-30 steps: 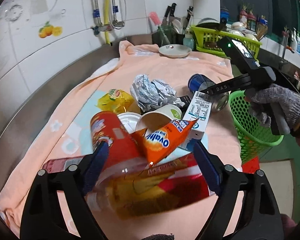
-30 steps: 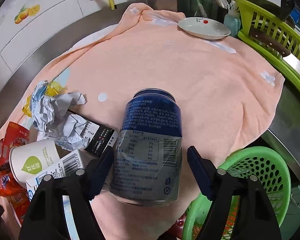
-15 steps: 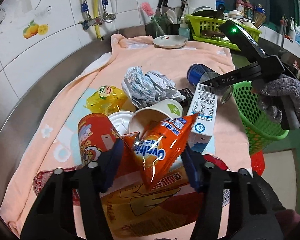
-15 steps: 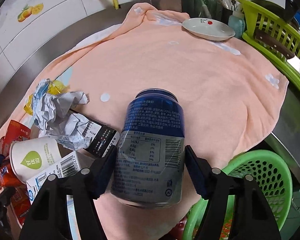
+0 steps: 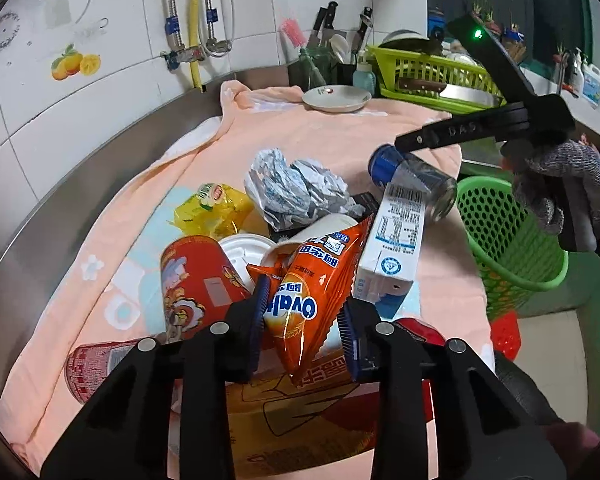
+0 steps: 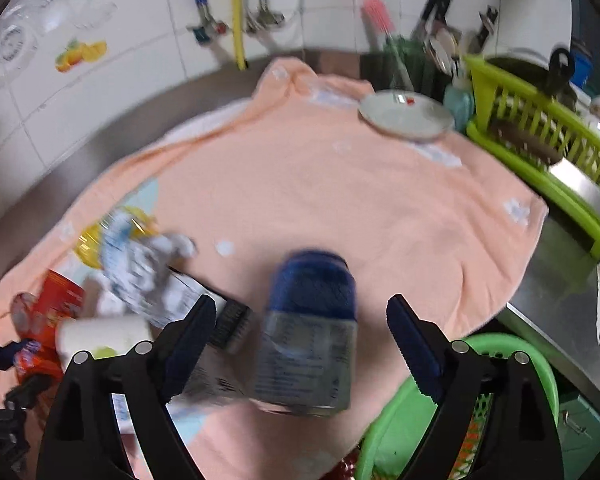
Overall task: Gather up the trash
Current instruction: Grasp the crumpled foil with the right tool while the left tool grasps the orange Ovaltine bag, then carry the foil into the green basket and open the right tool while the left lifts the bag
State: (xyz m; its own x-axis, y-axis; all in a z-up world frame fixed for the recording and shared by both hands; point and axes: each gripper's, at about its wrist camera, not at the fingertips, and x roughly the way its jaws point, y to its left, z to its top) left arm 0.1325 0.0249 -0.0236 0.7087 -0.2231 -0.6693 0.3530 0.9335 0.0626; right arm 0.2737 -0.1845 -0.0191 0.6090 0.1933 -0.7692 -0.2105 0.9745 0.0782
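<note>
Trash heaped on towel [image 5: 332, 140] – plate [image 5: 336, 98] behind, can [image 5: 416, 178] right of heap, basket [image 5: 512, 236] beyond towel's right edge

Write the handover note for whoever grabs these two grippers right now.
Left gripper: jaws have just closed on the orange snack packet, now pinched between the pads.
Right gripper: jaws have just opened; the blue can sits between them with gaps on both sides, not gripped.
Where things are: the can lies on the pink towel near its edge, beside the green basket. Crumpled foil, yellow wrapper, red cup, white carton and paper cup are piled on the towel.
Done: packet gripped.
Left: bin the packet, regrip the can, clear the pile.
</note>
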